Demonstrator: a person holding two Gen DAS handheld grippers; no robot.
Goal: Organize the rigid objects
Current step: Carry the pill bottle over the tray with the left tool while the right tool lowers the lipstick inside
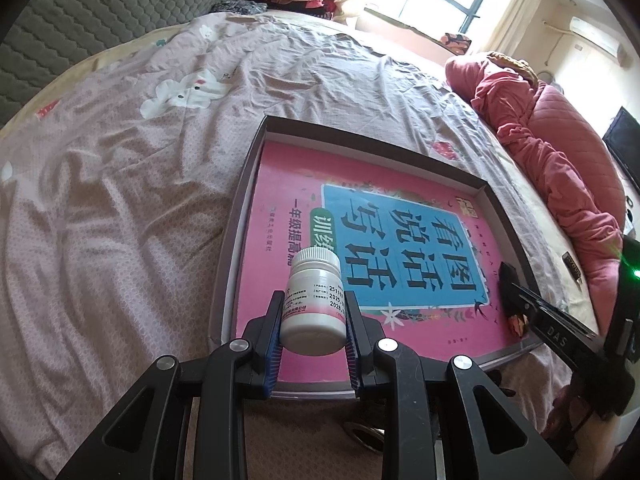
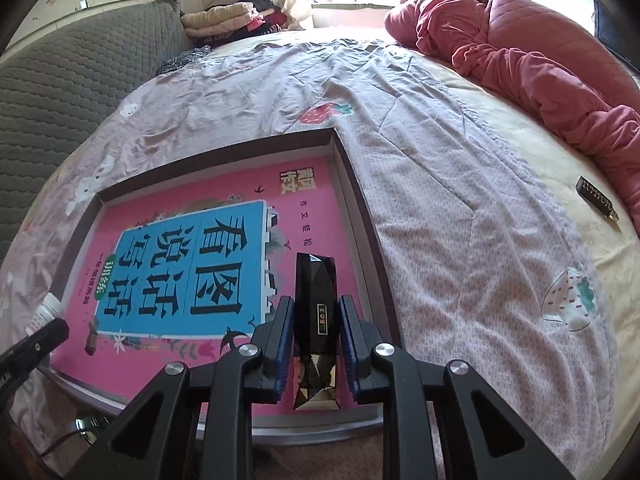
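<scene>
- White plastic pill bottle (image 1: 313, 300) with a ribbed white cap is clamped between the blue-padded fingers (image 1: 273, 344) of the left gripper (image 1: 313, 322); it is held above the near left part of the box, cap pointing away from the camera.
- Black faceted rectangular case (image 2: 314, 312) with a small gold label and a gold-toned near end sits gripped between the fingers (image 2: 347, 344) of the right gripper (image 2: 314, 340), above the near right part of the box.
- Shallow dark-rimmed cardboard box (image 1: 256, 152) lies on the bed, holding a pink book (image 1: 280, 184) with a blue title panel of Chinese characters, lying flat on its floor.
- Pinkish-grey bedsheet (image 1: 120, 200) with rabbit and strawberry prints covers the bed, wrinkled all over.
- Small dark oblong item with gold lettering (image 2: 596, 198) lies on the bed well apart from the box, near a rumpled red quilt (image 2: 540, 52).
- Folded clothes (image 2: 224, 20) are piled at the far side near the window, beside a grey quilted headboard (image 2: 60, 76).
</scene>
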